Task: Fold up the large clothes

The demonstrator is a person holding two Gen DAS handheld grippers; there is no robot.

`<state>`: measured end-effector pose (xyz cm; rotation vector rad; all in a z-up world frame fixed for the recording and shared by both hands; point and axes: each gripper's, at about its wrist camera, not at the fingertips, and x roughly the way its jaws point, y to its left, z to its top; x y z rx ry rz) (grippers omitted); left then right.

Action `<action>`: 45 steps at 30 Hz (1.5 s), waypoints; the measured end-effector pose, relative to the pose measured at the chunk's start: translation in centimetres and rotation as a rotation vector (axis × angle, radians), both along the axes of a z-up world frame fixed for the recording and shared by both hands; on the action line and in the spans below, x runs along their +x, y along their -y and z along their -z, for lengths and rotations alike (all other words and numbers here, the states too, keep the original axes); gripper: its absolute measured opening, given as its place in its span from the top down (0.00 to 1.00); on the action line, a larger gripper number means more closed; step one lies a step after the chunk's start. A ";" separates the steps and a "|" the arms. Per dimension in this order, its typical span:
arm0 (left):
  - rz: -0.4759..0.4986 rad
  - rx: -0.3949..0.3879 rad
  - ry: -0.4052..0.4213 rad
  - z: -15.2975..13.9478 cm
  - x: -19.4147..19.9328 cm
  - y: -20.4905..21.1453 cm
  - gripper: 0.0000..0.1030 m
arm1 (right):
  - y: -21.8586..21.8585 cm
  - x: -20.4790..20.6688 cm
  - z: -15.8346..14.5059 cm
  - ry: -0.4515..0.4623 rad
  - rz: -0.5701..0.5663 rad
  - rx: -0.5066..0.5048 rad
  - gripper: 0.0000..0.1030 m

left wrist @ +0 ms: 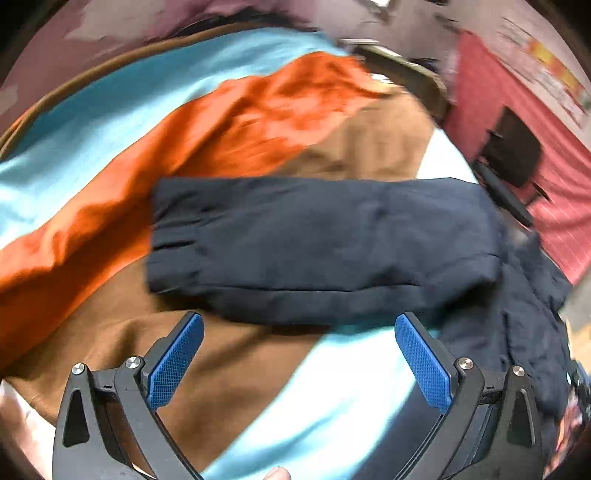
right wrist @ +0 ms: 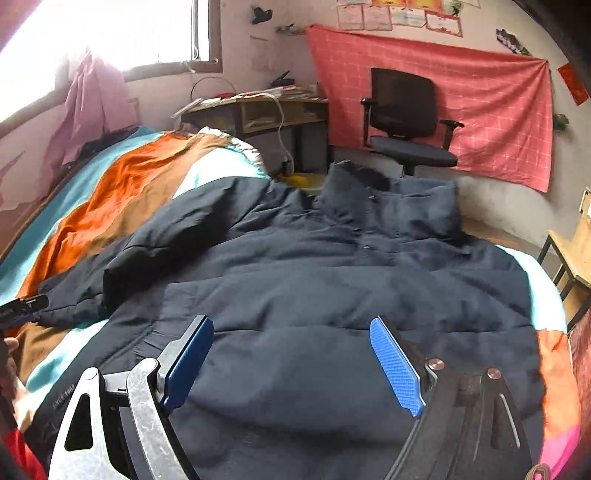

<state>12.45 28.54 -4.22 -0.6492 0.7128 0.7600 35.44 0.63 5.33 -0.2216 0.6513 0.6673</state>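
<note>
**Both grippers released above dark jacket on striped bed**

Left gripper (left wrist: 299,328): jaws spread wide, nothing between them, blue pads (left wrist: 176,363) bare. It hangs over the striped bedcover (left wrist: 229,373), just near of the jacket sleeve (left wrist: 321,247). Sleeve lies flat across the cover, cuff end to the left, and runs right into the jacket body. The left wrist view is motion-blurred.

Right gripper (right wrist: 291,332): jaws also apart, gripping nothing, poised over the near part of the navy puffer jacket (right wrist: 332,295). I cannot tell if the pads touch the fabric.

Jacket is spread front-up on the bed, collar (right wrist: 388,199) at the far end, zipper line running toward it. The left sleeve is folded in over the jacket's left side.

Bedcover shows teal, orange, brown and white bands to the left and far. Beyond the bed: a black office chair (right wrist: 406,122) against a red cloth (right wrist: 480,110) hung on the wall, a cluttered desk (right wrist: 266,110) left of the chair, and a bright window (right wrist: 110,33) far left.
</note>
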 end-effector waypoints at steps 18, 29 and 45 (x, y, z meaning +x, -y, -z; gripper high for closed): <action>-0.173 -0.139 -0.051 3.3 -0.2 -4.6 0.01 | -7.4 0.1 5.4 -0.019 -0.003 -0.156 0.16; -0.216 -0.222 -0.040 3.8 -0.7 -4.7 0.01 | -7.4 0.0 6.7 -0.027 -0.016 -0.137 0.06; -0.376 -0.305 0.073 3.5 -1.3 -5.9 0.49 | -7.8 -0.2 7.1 -0.016 -0.021 -0.145 0.01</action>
